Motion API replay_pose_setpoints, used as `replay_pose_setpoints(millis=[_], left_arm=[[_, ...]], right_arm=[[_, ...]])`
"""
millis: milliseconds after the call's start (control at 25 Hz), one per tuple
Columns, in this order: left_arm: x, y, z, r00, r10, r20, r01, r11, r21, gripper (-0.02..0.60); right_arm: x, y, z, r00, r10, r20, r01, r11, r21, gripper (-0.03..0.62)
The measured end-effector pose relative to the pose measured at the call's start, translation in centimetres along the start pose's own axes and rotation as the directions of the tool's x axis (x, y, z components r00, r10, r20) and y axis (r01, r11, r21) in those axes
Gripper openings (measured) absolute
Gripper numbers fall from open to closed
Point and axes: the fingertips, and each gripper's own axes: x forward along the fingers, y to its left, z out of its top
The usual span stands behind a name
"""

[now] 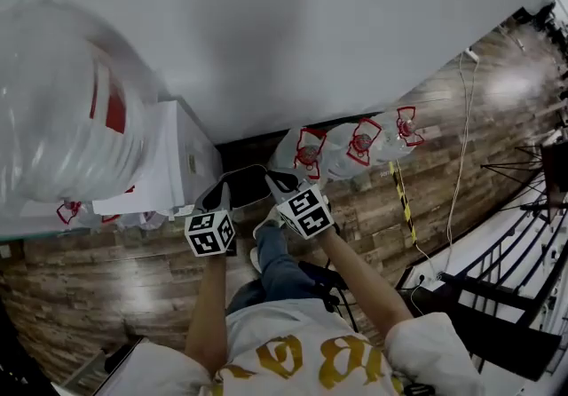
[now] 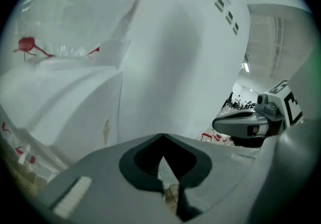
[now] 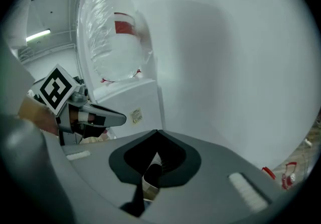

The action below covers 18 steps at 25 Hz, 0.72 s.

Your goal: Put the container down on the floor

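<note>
Clear wrapped jug (image 1: 62,92) atop white dispenser (image 1: 182,163), three jugs (image 1: 359,144) on floor (image 1: 133,288)

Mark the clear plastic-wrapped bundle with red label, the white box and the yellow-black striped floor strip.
Clear plastic-wrapped bundle (image 1: 62,110): head view, its wrapped side.
White box (image 1: 197,150): head view, labelled side face.
Yellow-black striped strip (image 1: 401,199): head view, mid-length.

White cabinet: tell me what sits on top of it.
A big container wrapped in clear plastic, with red markings, stands on the white cabinet. The wrap hides its contents, and it covers the cabinet top.
</note>
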Motion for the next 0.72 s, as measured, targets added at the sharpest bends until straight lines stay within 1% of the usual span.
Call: replay_pose_setpoints(millis=[80, 160, 320, 480, 600, 640, 720], left_arm=[[-1.4, -0.8, 0.9, 1.0, -0.013, 0.011, 0.012, 1.0, 0.021, 0.0], [-3.1, -1.2, 1.7, 0.999, -0.026, 0.023, 0.025, 0.999, 0.021, 0.0], [-6.0, -1.4, 4.3, 0.994, -0.042, 0.099, 0.042, 0.999, 0.001, 0.0], [-8.7, -2.6, 5.5, 0.986, -0.076, 0.15, 0.08, 0.997, -0.018, 0.0], [-10.6, -3.3, 4.9, 0.982, -0.114, 0.153, 0.125, 0.99, -0.064, 0.0], [-11.0, -3.3, 5.1, 0.98, -0.124, 0.152, 0.135, 0.989, -0.059, 0.0], [-11.8, -3.2, 5.6, 0.98, -0.139, 0.144, 0.143, 0.99, -0.015, 0.0]], right_arm=[[-1.4, 1.0, 0.8, 1.0, 0.004, 0.015, -0.004, 1.0, -0.003, 0.031], [-2.7, 2.1, 1.2, 1.0, 0.002, 0.029, -0.002, 1.0, 0.018, 0.031], [-4.6, 3.7, 3.2, 0.998, -0.021, 0.063, 0.02, 1.0, 0.014, 0.031], [-7.7, 5.1, 5.0, 0.991, -0.078, 0.112, 0.079, 0.997, 0.0, 0.031], [-9.7, 5.8, 5.1, 0.98, -0.13, 0.149, 0.119, 0.99, 0.08, 0.03], [-10.0, 6.0, 5.3, 0.976, -0.146, 0.162, 0.131, 0.986, 0.102, 0.031], [-10.4, 6.3, 5.8, 0.97, -0.166, 0.175, 0.151, 0.984, 0.096, 0.03]])
